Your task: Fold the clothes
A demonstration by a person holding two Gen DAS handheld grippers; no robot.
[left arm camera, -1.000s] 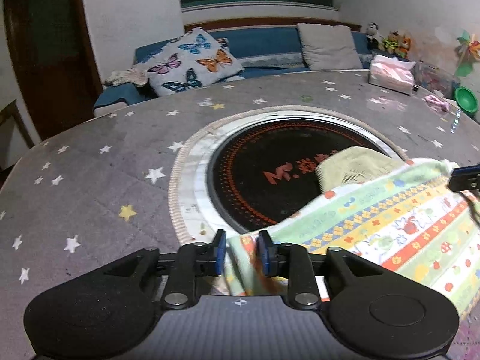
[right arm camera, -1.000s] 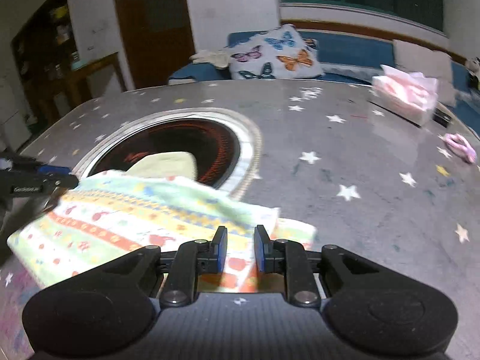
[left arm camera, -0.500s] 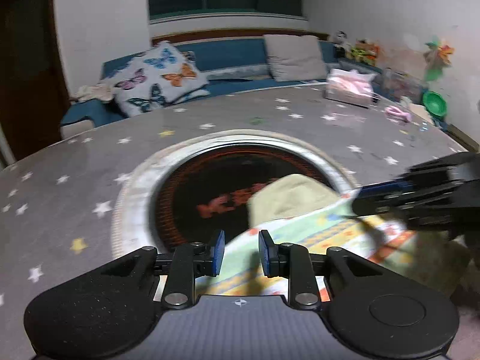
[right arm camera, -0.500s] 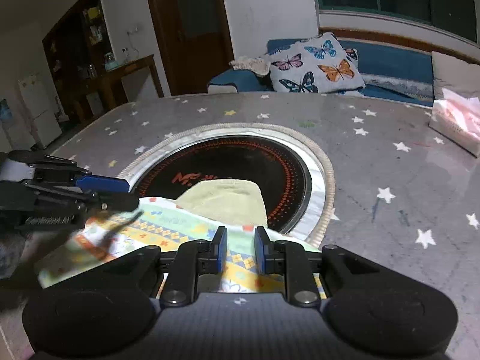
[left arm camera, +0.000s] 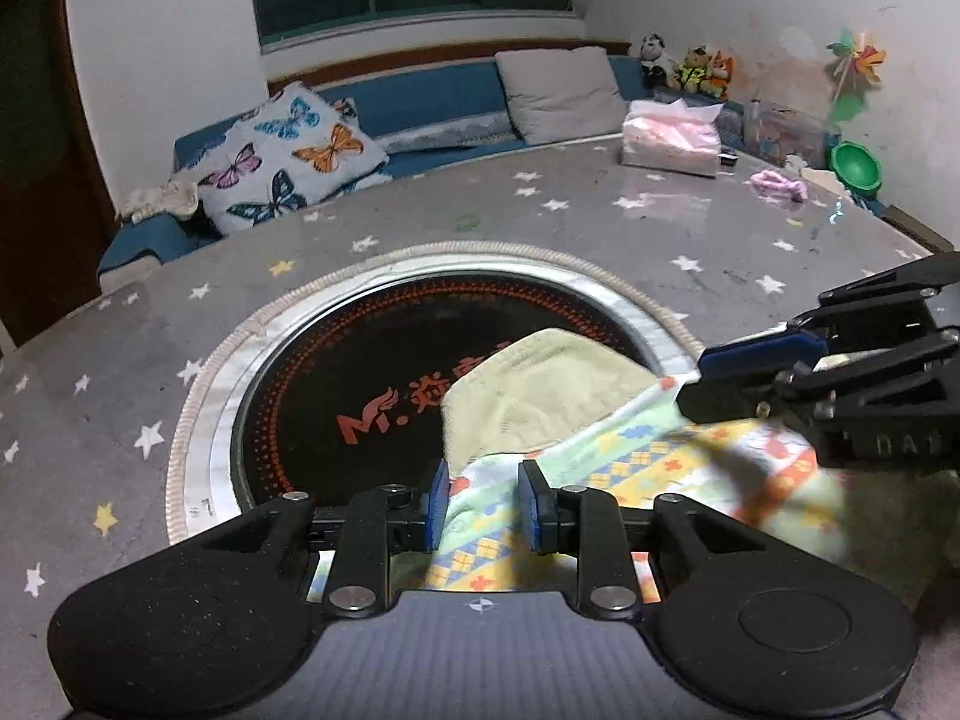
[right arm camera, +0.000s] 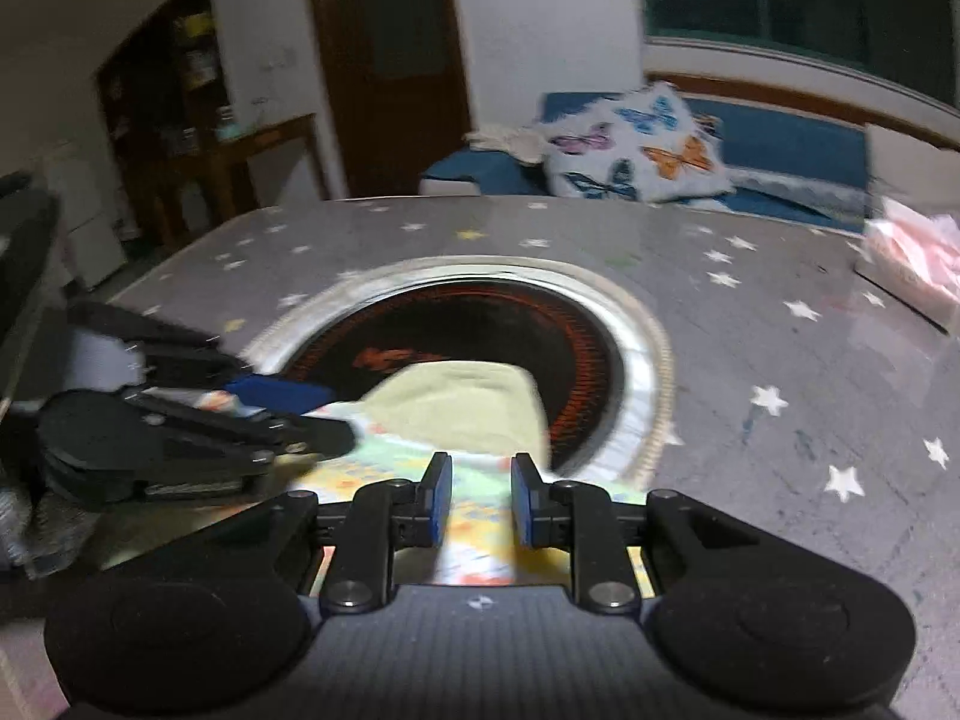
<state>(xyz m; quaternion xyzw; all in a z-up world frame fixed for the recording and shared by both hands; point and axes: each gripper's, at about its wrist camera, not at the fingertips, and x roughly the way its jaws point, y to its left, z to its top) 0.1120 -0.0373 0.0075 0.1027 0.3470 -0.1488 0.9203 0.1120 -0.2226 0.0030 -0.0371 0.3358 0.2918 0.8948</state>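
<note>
both tongs pinching patterned cloth, plush toys only in left view, wooden shelf only in right

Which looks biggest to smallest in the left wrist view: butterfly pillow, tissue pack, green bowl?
1. butterfly pillow
2. tissue pack
3. green bowl
All three lie far from the camera, so the order seems safe.

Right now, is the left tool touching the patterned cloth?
Touching: in the left wrist view the left tool has the patterned cloth bunched between its blue pads.

Motion-blurred tissue box, cut off
</note>
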